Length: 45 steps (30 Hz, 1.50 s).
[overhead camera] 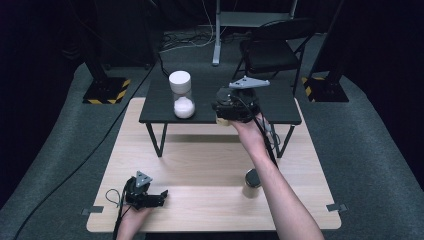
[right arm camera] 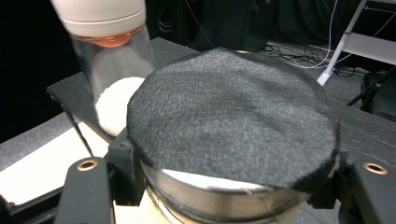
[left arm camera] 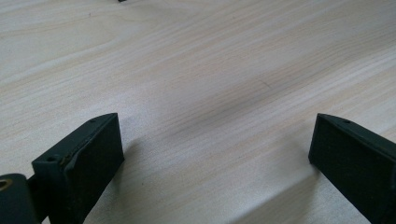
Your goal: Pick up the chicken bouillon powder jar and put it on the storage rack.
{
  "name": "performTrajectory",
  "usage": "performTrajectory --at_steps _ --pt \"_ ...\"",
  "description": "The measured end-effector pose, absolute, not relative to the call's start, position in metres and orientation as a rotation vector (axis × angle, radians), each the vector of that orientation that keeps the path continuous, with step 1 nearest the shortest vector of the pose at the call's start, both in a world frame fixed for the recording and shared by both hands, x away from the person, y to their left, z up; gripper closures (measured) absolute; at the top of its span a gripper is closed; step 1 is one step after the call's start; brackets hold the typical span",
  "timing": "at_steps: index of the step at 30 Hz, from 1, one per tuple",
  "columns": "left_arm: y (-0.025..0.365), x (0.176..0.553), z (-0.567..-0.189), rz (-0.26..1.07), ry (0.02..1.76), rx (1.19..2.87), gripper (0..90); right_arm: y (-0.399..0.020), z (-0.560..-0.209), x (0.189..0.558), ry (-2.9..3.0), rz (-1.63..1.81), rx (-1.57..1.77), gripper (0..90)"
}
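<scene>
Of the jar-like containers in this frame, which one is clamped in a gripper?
The black-topped jar in the right gripper, not the white-lidded jar or wooden-table jar.

The round wood-and-metal canister (right arm camera: 224, 196) has a shiny brushed-metal band, a pale matt wooden body and a top face covered in rough black felt. The 2 matt black plastic jaws of the right gripper (right arm camera: 224, 186) press against it. The clear glossy jar with a matt white lid (overhead camera: 180, 94) holds grainy white powder. The pale wooden table (left arm camera: 210, 70) looks smooth with fine grain, the small black shelf (overhead camera: 280, 102) matt
</scene>
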<state>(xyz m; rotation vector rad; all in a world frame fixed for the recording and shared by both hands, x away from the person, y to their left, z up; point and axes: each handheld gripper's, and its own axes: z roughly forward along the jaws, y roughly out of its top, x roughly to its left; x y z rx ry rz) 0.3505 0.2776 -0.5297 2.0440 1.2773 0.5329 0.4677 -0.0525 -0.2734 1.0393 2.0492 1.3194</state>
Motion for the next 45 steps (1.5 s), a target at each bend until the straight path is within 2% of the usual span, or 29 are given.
performTrajectory --at_steps 13,28,37,45 --pt "0.277 0.35 -0.53 0.533 1.273 2.048 2.7 -0.048 -0.279 0.486 2.039 1.296 1.064 30.6" --pt "0.277 0.351 -0.53 0.531 1.274 2.045 2.6 -0.05 -0.282 0.49 2.045 1.303 1.065 29.2" --pt "0.277 0.352 -0.53 0.529 1.272 2.047 2.4 -0.057 -0.289 0.48 2.026 1.317 1.075 14.4" --pt "0.277 0.352 -0.53 0.529 1.272 2.048 2.3 -0.072 -0.297 0.461 1.994 1.322 1.065 9.4"
